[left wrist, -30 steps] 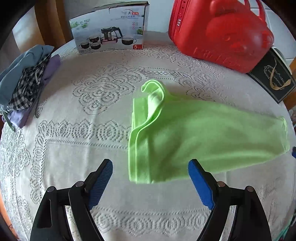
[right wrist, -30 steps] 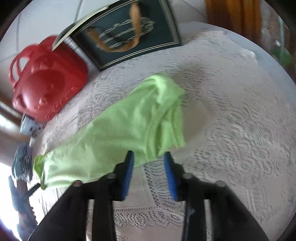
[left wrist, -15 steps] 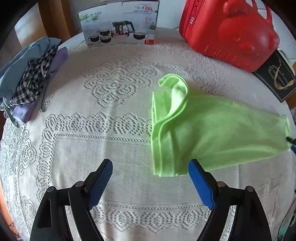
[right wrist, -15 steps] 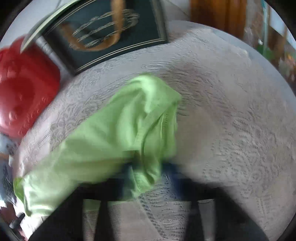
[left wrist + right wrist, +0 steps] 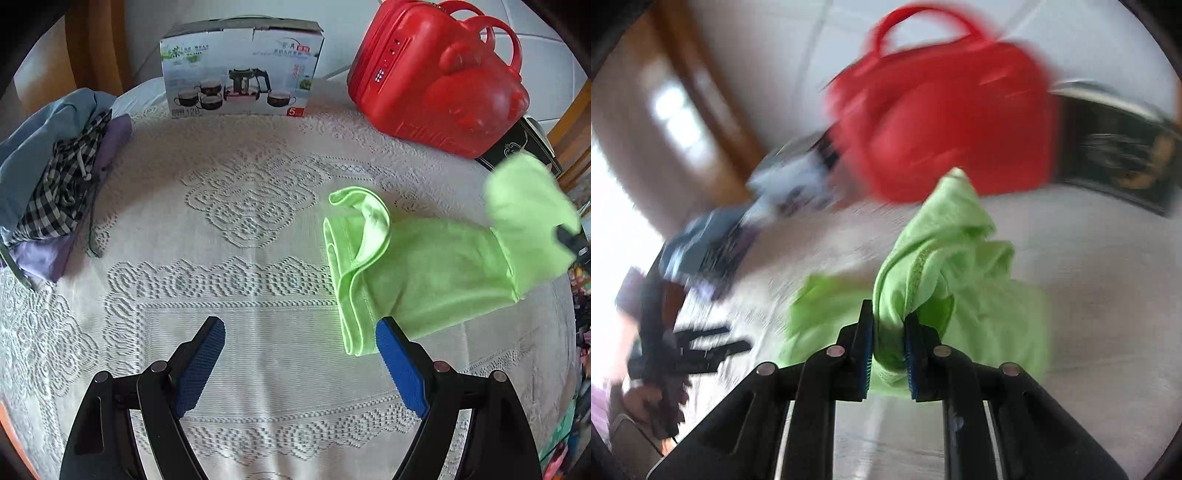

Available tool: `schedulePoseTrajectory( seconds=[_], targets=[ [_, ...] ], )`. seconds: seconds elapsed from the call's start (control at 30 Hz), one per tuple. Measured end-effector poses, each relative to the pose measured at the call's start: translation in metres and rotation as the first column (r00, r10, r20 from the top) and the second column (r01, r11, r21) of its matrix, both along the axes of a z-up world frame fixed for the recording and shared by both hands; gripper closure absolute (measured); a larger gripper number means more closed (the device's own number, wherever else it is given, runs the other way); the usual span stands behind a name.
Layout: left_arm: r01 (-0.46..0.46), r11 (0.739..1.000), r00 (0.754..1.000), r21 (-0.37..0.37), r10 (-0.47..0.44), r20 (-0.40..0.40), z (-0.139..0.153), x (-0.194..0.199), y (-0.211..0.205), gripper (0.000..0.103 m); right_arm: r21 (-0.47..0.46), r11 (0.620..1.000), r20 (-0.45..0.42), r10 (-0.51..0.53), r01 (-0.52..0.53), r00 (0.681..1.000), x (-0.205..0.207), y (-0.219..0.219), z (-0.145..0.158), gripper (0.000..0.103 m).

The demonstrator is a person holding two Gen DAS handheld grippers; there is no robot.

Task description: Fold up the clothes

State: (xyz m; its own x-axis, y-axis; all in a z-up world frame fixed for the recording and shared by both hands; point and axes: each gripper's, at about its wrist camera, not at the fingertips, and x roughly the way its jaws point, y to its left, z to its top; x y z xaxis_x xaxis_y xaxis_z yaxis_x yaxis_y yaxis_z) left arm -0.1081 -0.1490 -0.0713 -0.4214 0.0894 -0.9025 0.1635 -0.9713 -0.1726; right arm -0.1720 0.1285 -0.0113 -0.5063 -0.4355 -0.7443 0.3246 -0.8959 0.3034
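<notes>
Right hand-held gripper (image 5: pixel 889 334) pinching green garment (image 5: pixel 945 251), lifted end.

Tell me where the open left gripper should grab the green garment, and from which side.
Probably the doubled hem at the green garment's free end, nearest the left gripper. Come from the bare lace side, jaws across the stacked edges. The right gripper already pinches the other end, lifted off the table.

Right wrist view: motion blur smears the red case (image 5: pixel 942 122), the box (image 5: pixel 790 184) and the clothes pile (image 5: pixel 701 240). Left wrist view: the raised end of the green cloth (image 5: pixel 528 206) is blurred; the dark tip (image 5: pixel 570 240) beside it is probably the right gripper, cut off by the edge.
</notes>
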Motion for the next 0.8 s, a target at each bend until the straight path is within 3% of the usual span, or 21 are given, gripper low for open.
schedulePoseTrajectory(
  seconds=[0.07,0.13,0.23,0.47,0.7,0.77,0.8],
  targets=[
    [0.002,1.0,1.0,0.007,-0.002,-0.001,0.001,-0.001,-0.002,0.018,0.018,0.999,0.061,0.048,-0.05,0.997,-0.001,-0.03,-0.022,0.077],
    [0.005,1.0,1.0,0.022,-0.005,0.001,0.002,-0.001,-0.003,0.018,0.01,0.998,0.095,0.056,-0.057,0.994,0.001,-0.036,-0.033,0.061],
    [0.027,0.999,1.0,0.044,-0.027,-0.002,0.004,-0.003,0.011,0.018,-0.003,1.0,0.11,0.013,-0.012,0.994,0.003,-0.013,-0.034,0.049],
    [0.097,0.991,0.995,0.096,-0.099,0.015,-0.007,-0.034,0.077,0.018,0.052,0.988,0.185,-0.152,0.145,0.971,-0.009,0.073,-0.048,0.049],
    [-0.007,0.998,0.999,0.065,0.005,0.032,-0.036,-0.074,0.087,0.019,0.008,0.982,0.238,-0.186,0.19,0.953,-0.008,0.113,-0.067,0.049],
    [-0.022,0.999,1.0,0.043,0.021,0.015,-0.039,-0.08,0.085,0.028,0.01,0.981,0.249,-0.191,0.194,0.95,-0.008,0.119,-0.071,0.048],
    [-0.028,0.999,1.0,0.032,0.027,0.007,-0.04,-0.083,0.084,0.045,0.012,0.981,0.249,-0.191,0.194,0.949,-0.009,0.12,-0.072,0.048]
  ],
)
